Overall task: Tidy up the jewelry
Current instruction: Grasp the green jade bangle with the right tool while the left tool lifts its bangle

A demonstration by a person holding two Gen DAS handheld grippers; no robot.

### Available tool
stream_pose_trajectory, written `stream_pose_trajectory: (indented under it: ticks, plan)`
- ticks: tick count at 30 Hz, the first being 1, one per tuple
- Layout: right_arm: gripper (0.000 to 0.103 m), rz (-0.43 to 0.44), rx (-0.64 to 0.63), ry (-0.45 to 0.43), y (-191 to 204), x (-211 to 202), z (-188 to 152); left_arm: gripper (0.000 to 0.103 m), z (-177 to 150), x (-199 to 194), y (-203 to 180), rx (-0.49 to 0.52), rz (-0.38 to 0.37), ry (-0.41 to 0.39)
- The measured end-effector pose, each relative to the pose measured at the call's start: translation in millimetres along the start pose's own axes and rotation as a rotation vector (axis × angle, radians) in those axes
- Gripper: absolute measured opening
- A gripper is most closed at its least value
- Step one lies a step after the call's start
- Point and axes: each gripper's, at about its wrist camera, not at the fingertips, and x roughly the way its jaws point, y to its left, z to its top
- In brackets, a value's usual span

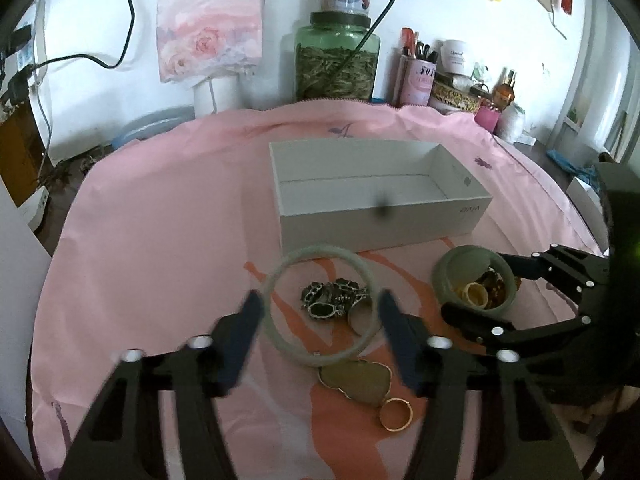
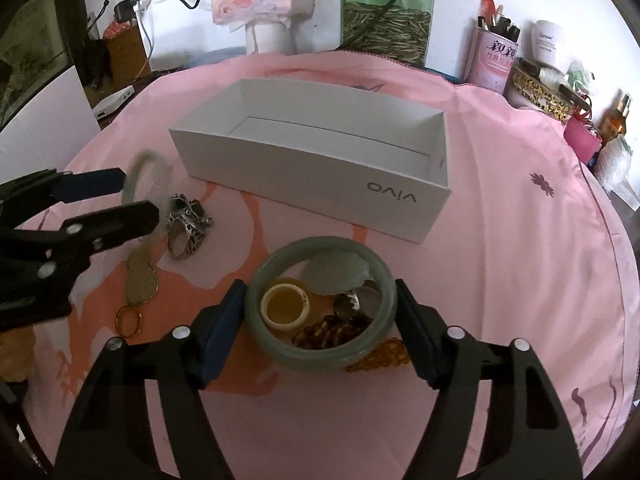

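A: Where does each bangle sit against the tongs?

B: The thin pale jade bangle (image 1: 318, 305) lies flat on the pink cloth (image 1: 160, 240), right between the fingers of the left gripper (image 1: 318, 316). Its rim meets both blue pads (image 1: 248, 320), one at each side, across its full width. I'd call that a pinch on the bangle, though the blur at the rim leaves a little doubt.

A: And the right side?

B: The thick green jade bangle (image 2: 320, 354) is also flat, ringed around a yellow ring (image 2: 285, 306), amber beads (image 2: 328, 330) and a pale shell-like piece (image 2: 336, 272). The right gripper (image 2: 320, 320) straddles it, pads at the rim on either side. Whether they press or just flank it I cannot tell.

A: No long axis on a hoop, then.

B: None; each is round, opening facing up, so the grip runs across the diameter. The long axis that matters is the white vivo box (image 2: 312, 168): it lies crosswise, straight beyond both bangles, open top up and empty as far as I can see.

A: Which hand is nearer the box?

B: Much the same, from these views. The left bangle's far rim lies just beside the box's near wall. I'd judge the coming move as a lift and a carry forward over that wall.

A: Anything left behind?

B: A silver filigree ring (image 1: 332, 300) inside the thin bangle, a gourd-shaped pendant (image 1: 356, 382) and a gold ring (image 1: 395, 414) nearer the camera.
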Motion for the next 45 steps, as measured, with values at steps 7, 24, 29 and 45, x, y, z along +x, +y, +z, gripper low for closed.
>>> stream_pose_trajectory:
  ticks: [7, 24, 29, 45]
  plan:
    - [0.069, 0.019, 0.025, 0.009, -10.5, -5.8, -5.0, 0.058, -2.9, 5.8, -3.1, 0.010, -0.021, 0.028]
    - [0.069, 0.017, 0.016, 0.010, -12.2, -6.8, -6.7, 0.076, 2.3, 28.4, 9.4, -0.049, -0.027, 0.086]
    - [0.069, 0.017, 0.016, 0.010, -12.1, -6.7, -6.6, 0.068, 2.4, 25.7, 10.0, -0.057, -0.059, 0.067]
    - [0.069, 0.042, 0.048, -0.062, -19.1, -25.2, -2.3, 0.068, 2.5, -5.9, -0.7, -0.005, 0.024, -0.068]
